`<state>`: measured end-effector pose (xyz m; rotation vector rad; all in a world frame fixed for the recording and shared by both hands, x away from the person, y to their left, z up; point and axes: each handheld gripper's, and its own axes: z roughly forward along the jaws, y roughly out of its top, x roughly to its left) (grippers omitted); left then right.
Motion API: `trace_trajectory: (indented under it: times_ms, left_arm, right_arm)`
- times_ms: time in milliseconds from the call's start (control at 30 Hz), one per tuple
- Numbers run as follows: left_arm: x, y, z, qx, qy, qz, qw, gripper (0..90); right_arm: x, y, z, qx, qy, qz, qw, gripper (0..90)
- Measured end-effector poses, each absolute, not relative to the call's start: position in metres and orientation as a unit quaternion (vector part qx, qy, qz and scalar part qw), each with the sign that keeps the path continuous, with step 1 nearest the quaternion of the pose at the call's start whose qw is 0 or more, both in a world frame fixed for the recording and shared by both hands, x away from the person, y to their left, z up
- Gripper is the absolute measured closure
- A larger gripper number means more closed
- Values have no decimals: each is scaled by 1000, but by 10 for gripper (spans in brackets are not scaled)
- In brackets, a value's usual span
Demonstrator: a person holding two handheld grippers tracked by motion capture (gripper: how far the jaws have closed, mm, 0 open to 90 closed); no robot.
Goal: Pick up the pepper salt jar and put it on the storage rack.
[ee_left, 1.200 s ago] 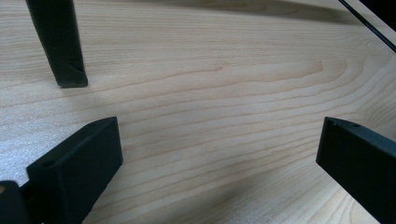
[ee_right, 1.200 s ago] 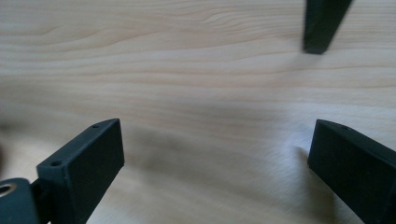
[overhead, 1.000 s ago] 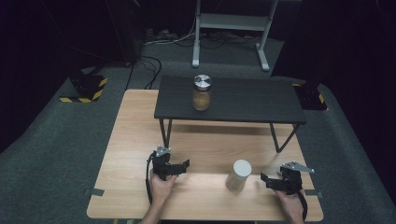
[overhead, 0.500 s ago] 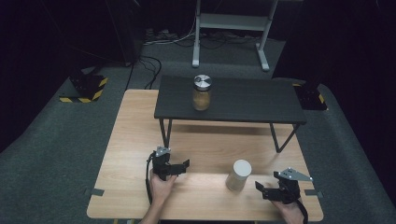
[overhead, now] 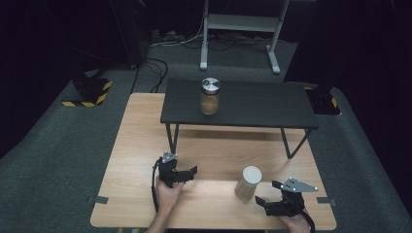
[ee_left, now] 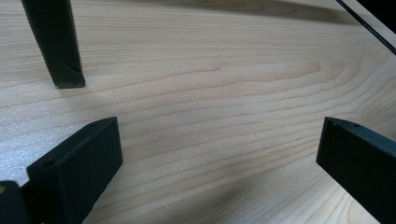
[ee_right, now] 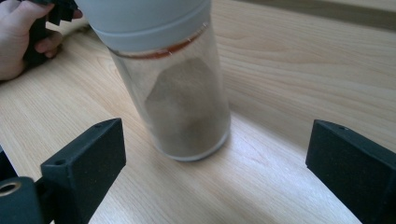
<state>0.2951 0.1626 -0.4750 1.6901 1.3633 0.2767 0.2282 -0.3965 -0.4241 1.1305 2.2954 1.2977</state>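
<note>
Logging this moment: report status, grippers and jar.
Both grippers open: left, right. White-lidded jar upright on table, ahead of right gripper, untouched. Path clear.

- On my wooden tabletop (overhead: 141,145) stands a low black shelf (overhead: 262,104) on thin black legs; one leg (ee_left: 53,42) foots down on the wood just ahead of me.
- A glass jar with a silver lid (overhead: 210,96), holding something amber, sits upright on that shelf, towards its left end.
- Beyond the tabletop, on the grey floor (overhead: 58,145), I see a grey metal stand (overhead: 240,24) and black cables (overhead: 150,73).
- Yellow-and-black striped blocks (overhead: 90,92) lie on the floor at far left.
</note>
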Motion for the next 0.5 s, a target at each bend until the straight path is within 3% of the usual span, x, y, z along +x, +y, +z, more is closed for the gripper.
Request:
trace_trajectory:
  times_ms: [500]
  left_arm:
    - [295,164,-476,684,554,110,461,5]
  right_arm:
    - [233,-371,-412,366,800,450,153,60]
